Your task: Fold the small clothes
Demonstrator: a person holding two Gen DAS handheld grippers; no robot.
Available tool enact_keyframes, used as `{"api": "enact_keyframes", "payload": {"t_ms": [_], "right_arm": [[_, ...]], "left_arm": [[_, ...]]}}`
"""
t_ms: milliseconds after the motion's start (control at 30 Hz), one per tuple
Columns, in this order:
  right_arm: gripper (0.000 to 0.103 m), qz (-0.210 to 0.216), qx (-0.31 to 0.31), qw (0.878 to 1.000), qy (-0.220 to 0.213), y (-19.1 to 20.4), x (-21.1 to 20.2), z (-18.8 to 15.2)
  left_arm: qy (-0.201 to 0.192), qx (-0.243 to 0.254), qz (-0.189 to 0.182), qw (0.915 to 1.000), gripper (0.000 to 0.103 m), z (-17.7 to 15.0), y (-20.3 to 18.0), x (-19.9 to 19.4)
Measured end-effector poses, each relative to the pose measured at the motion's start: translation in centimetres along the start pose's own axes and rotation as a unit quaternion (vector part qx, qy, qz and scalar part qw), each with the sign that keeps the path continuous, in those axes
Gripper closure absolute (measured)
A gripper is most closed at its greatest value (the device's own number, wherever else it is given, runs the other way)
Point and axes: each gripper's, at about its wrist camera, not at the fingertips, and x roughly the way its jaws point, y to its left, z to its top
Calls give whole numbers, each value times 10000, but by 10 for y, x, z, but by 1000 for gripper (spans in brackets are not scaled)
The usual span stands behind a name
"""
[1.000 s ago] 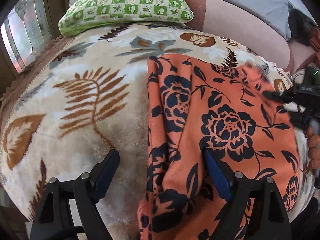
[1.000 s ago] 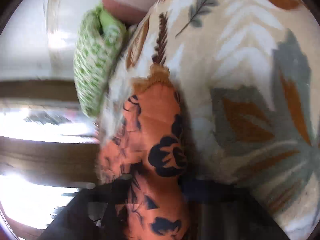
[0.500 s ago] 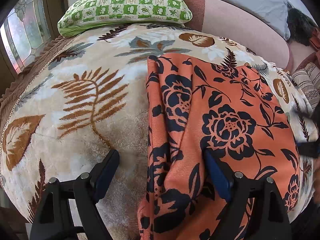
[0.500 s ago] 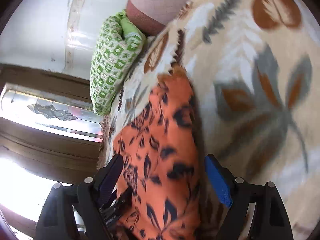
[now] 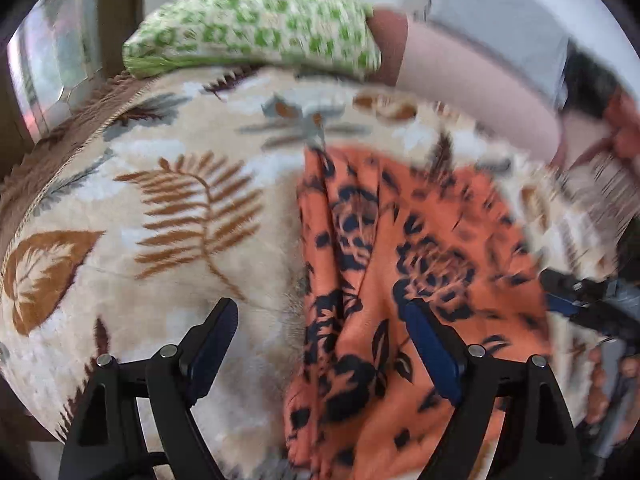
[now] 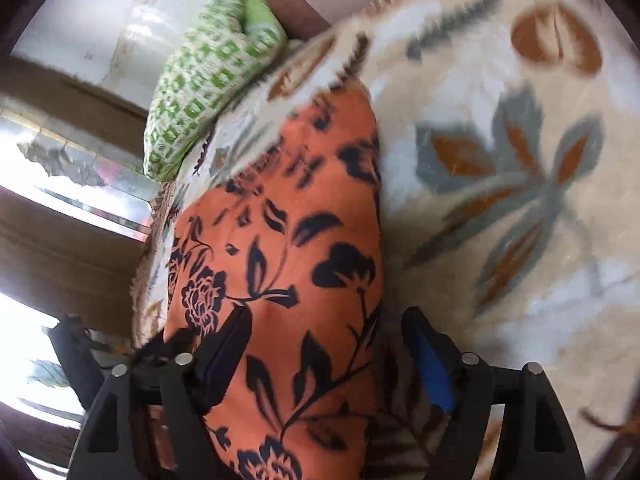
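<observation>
An orange cloth with a dark floral print [image 5: 404,264] lies folded lengthwise on a cream leaf-print blanket [image 5: 168,208]. My left gripper [image 5: 320,316] hovers open over the cloth's near left edge. That edge runs between the fingers, and the pads do not press on it. In the right wrist view the same cloth [image 6: 288,248] stretches away from my right gripper [image 6: 326,320]. This gripper is open too, its left finger above the cloth and its right finger over the blanket [image 6: 500,152]. The right gripper [image 5: 576,300] also shows at the right rim of the left wrist view.
A green-and-white checked pillow [image 5: 256,24] lies at the head of the bed beside a pink bolster [image 5: 472,80]. A window [image 5: 44,64] and a dark wooden frame border the bed's left side. A striped fabric [image 5: 608,184] lies at the far right.
The right gripper went from shut on the cloth's edge to wide open, let it go and drew back. The left gripper rose and pulled back a little, still open.
</observation>
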Motion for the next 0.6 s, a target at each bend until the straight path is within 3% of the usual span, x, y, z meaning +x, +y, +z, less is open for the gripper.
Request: {"api": "enact_keyframes", "payload": {"t_ms": [100,300,333,400,467,533,600], "right_arm": [[23,179,14,9990,-409,10,-30,-1],[23,783,-607,9945,-354,57,-38,-4],[23,816,-654,9941,-279,60,-33,-5],[22,764,-695,9947,-12,59,-18,-10],[21,661,-584,9954,379,51,6,-14],[21,753,-624,9948,266,48,5,-17],[21,776,-649,9944,322,48,3,-17]], "left_arm": [[-4,-536,-432,9976,16,-13,30,-18],[559,-1106,-1313,9836,16,-40,48,-7],[668,-1136,-1382,9816,26,-44,47,-1],[1139,-1149,-1328,9778,66,-55,43,20],[1132,-1334,-1458,9737,70,-59,50,27],[1210,-1454,-1552,9696,72,-56,54,24],[1221,-1107,-1452,9756,70,-49,43,16]]}}
